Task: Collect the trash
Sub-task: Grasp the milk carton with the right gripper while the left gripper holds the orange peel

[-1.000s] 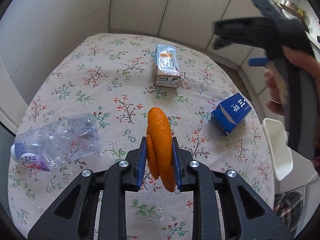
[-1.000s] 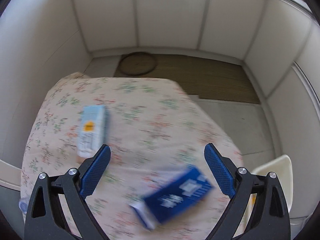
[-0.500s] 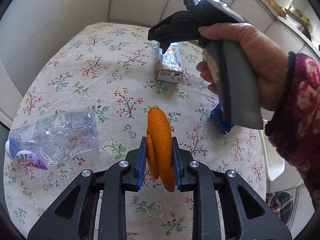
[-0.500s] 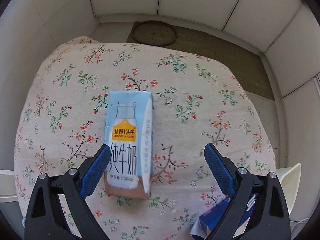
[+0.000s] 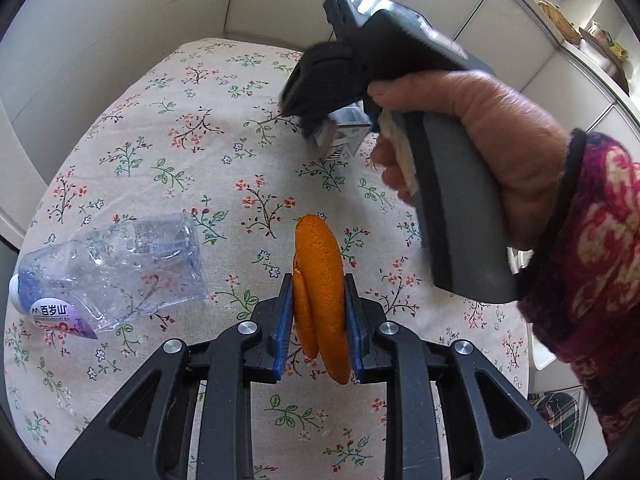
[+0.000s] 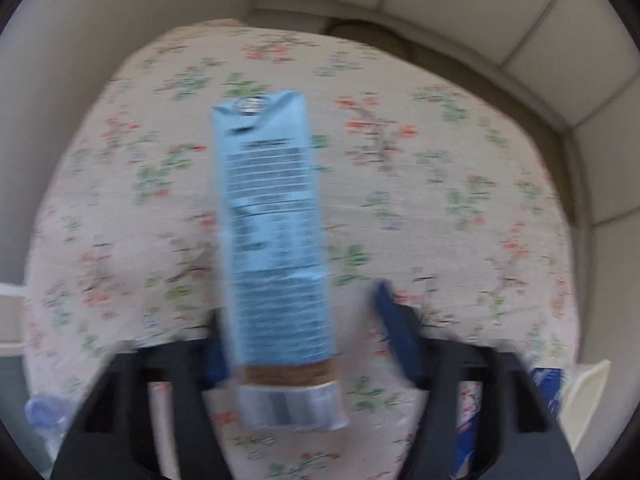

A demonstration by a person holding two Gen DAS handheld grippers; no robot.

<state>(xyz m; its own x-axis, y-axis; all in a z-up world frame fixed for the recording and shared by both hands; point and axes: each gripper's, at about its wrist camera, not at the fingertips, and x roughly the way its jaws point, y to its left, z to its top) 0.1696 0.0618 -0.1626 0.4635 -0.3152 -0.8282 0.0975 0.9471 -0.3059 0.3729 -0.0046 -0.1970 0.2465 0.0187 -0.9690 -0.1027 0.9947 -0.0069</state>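
My left gripper [image 5: 318,320] is shut on a curled orange peel [image 5: 320,280], held just above the floral tablecloth [image 5: 200,120]. A person's hand [image 5: 480,140] holds my right gripper [image 6: 304,328] steeply down over a light-blue milk carton [image 6: 272,220]. Its jaws are closing with the carton between them. In the blurred right wrist view the left pad lies against the carton and the right pad [image 6: 394,320] stands a gap away. From the left wrist view only the carton's end [image 5: 344,140] shows under the gripper's black body.
A crushed clear plastic bottle [image 5: 116,264] lies at the table's left. A dark blue carton [image 6: 544,384] sits near the right edge, beside a white chair [image 6: 588,392]. White walls close in behind the round table.
The right gripper swung from the blue carton to the milk carton, came down over it, and its jaws narrowed. The left gripper kept still with the peel.
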